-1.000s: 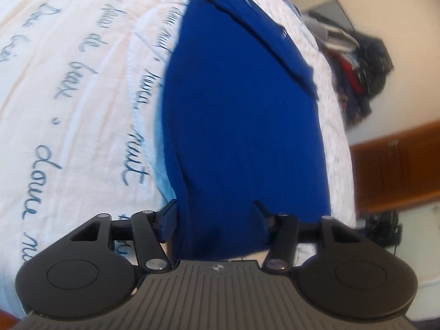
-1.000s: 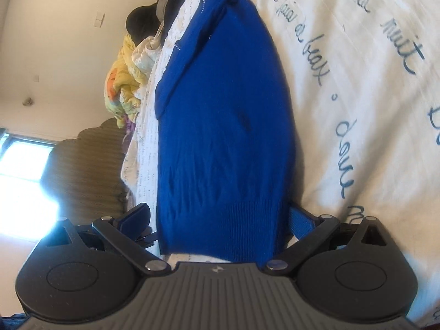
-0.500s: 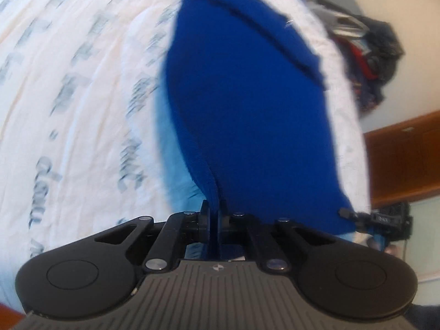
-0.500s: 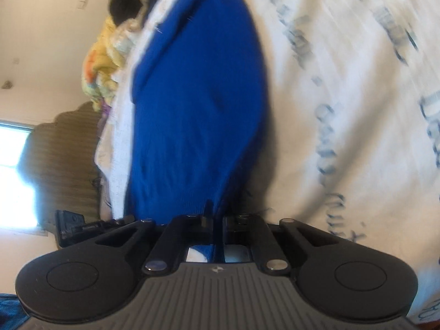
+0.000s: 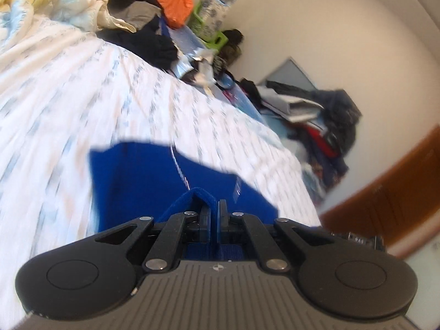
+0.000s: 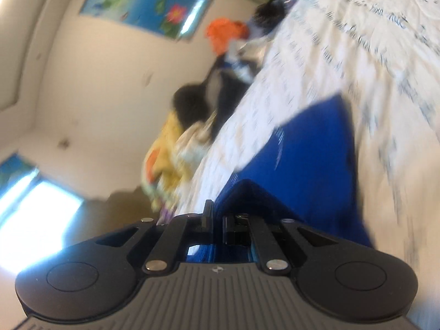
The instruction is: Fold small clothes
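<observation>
A royal blue knit sweater [image 5: 154, 176] lies on a white bedsheet with handwritten script [image 5: 55, 104]. My left gripper [image 5: 214, 214] is shut on the sweater's ribbed hem, which loops up over the fingers. In the right wrist view the same sweater [image 6: 310, 148] stretches ahead, and my right gripper [image 6: 217, 220] is shut on another part of its hem. Both grippers hold the hem lifted off the bed, over the rest of the garment. Both views are blurred by motion.
A heap of clothes and bedding [image 5: 90, 13] with an orange item [image 5: 176, 2] lies at the far end of the bed. More clothes [image 5: 324, 126] are piled against the wall by a wooden door [image 5: 390, 192]. A poster [image 6: 154, 2] hangs on the wall.
Both grippers closed on the sweater's hem, then lifted it and carried it forward over the garment. Much less of the blue sweater shows ahead; the far clothes pile and wall now fill the views.
</observation>
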